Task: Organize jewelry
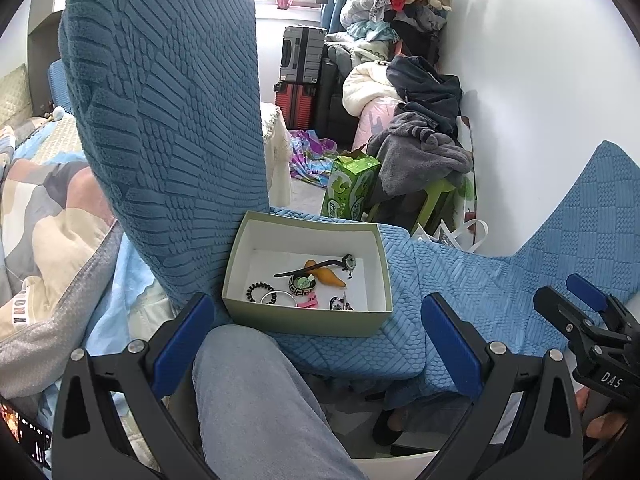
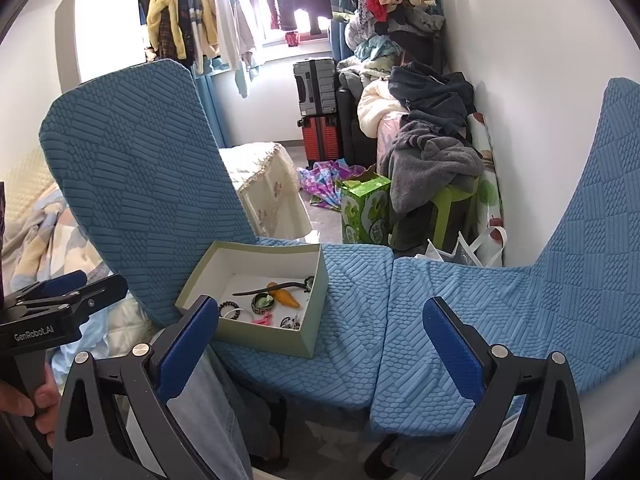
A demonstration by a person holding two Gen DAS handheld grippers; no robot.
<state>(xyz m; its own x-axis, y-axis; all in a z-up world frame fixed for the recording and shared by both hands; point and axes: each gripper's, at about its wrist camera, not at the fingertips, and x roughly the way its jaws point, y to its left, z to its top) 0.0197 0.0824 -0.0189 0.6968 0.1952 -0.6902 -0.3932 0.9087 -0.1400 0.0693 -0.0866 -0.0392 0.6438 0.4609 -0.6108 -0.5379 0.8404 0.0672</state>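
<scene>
Left wrist view looks down over the person's grey-trousered knee point(image 1: 256, 392) at a shallow pale-green cardboard box with a white inside point(image 1: 306, 322), sitting on the seat of a blue textured-cover chair point(image 1: 400, 344), close against its upright back. The left gripper point(image 1: 316, 344) hangs just short of the box, its blue-padded jaws spread wide with nothing between them. The right gripper point(image 2: 320, 348) hovers over the seats too, jaws equally wide and empty, with the box off toward its left finger.

All the jewelry lies loose on the box floor: a dark curved hair stick with a round ornament at its end point(image 1: 316, 266), an orange gourd-shaped pendant point(image 1: 326, 274) beneath it, a wide black-and-gold patterned ring band point(image 1: 302, 282), a black beaded bracelet point(image 1: 260, 290), a thin silver bangle point(image 1: 280, 299), a small pink hair clip point(image 1: 309, 301), and a dark little trinket point(image 1: 341, 304) I cannot identify.

These pieces look light and hard, likely to skid on the smooth card. I would pinch the hair stick across its mid-shaft, and take the bangle and bracelet by one side of the loop. The pendant looks slick and could chip, so a gentle grip around its waist suits it. The box walls crowd any low approach.
</scene>
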